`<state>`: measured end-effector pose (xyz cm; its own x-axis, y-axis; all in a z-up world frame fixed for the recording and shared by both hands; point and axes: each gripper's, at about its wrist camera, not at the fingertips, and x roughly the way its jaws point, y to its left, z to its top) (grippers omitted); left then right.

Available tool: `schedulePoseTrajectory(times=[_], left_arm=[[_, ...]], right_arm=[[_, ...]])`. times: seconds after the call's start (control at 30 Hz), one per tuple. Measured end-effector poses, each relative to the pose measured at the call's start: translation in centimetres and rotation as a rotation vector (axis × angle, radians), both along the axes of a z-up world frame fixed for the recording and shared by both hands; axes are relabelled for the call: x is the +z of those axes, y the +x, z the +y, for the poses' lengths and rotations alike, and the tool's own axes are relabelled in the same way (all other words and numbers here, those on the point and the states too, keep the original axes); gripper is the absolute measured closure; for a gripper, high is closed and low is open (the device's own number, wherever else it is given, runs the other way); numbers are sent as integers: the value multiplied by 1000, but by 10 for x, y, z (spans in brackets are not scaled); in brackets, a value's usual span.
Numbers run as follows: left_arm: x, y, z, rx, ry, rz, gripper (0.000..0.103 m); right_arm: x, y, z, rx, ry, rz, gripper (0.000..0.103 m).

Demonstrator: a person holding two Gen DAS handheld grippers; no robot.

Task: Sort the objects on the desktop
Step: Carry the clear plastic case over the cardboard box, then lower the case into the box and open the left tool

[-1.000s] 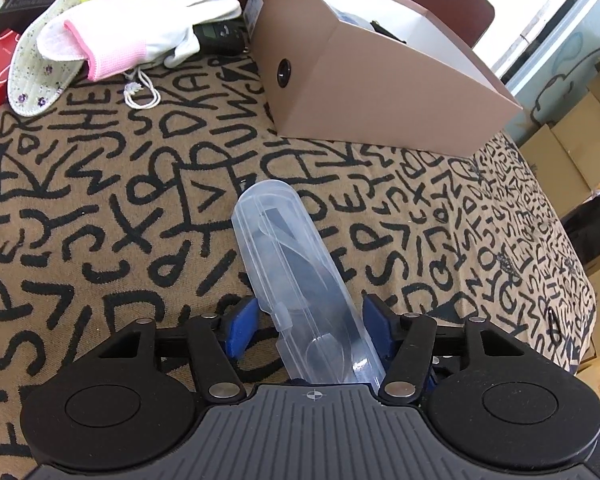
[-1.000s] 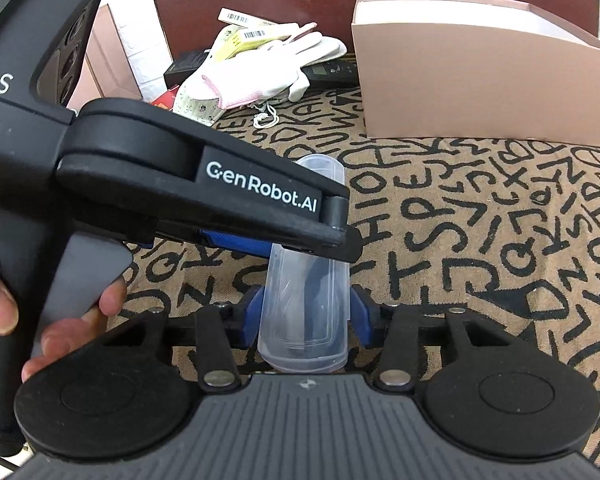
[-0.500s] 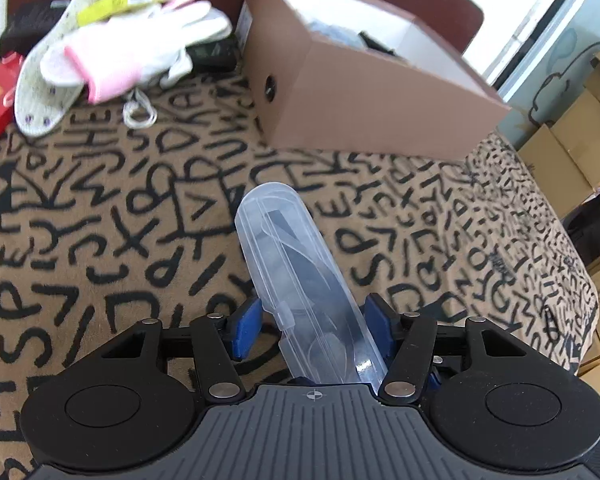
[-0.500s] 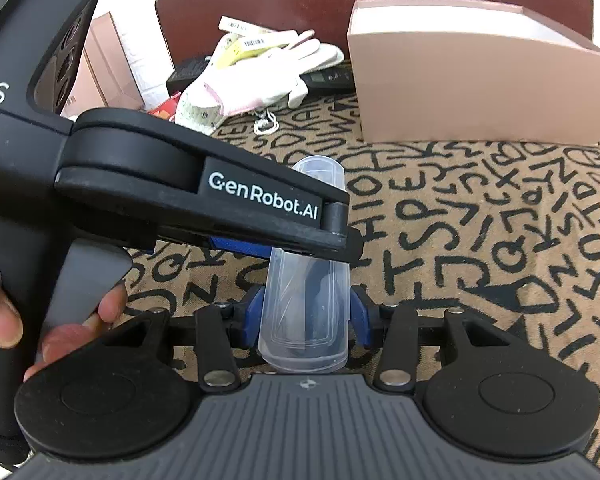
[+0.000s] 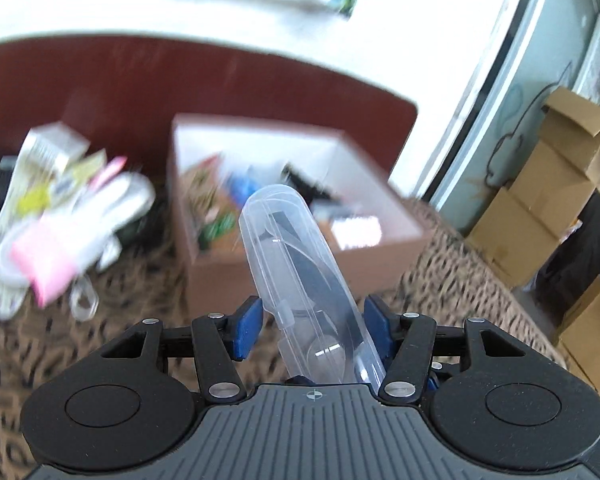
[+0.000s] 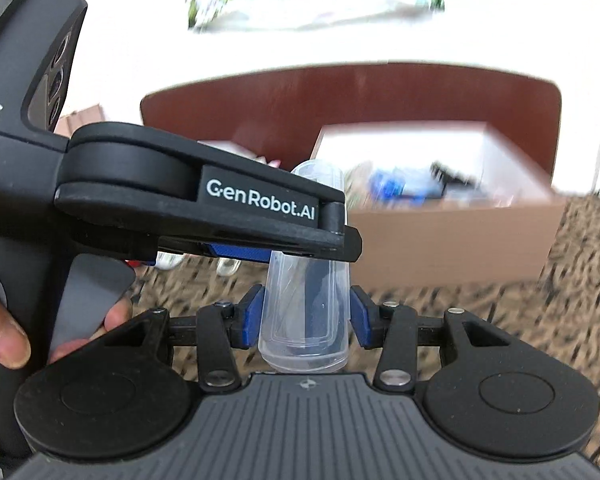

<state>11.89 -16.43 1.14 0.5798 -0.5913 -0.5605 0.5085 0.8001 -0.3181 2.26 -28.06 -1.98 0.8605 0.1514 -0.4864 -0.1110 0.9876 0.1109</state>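
- Left wrist view: left gripper [image 5: 312,326] and right gripper [image 6: 304,320] both have their fingers closed on the clear case [image 5: 300,280], held above the tabletop [image 5: 452,280].
- Judged step: carrying it; next, lower it inside.
- Open box [image 5: 300,276] at 12 o'clock holds blurred items.
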Motion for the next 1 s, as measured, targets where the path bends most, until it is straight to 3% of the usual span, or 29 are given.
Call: schedulePoseTrajectory(times=[0.33,0.6,0.77,1.0], left_arm=[[31,70,-74,-70,-69,-36,45],[3,135,-124,-139,-147,55,43],[-22,180,-151,-145,-164,152,49],[-40,220,-177,-168,-163,172,49]], right_arm=[[39,65,-56,-81,-40,-87,53],[42,129,-115,-147,-26,-31,53],[27,159,-139,-165,-82,28,53],[13,200,-162,-184,-100,82,53]])
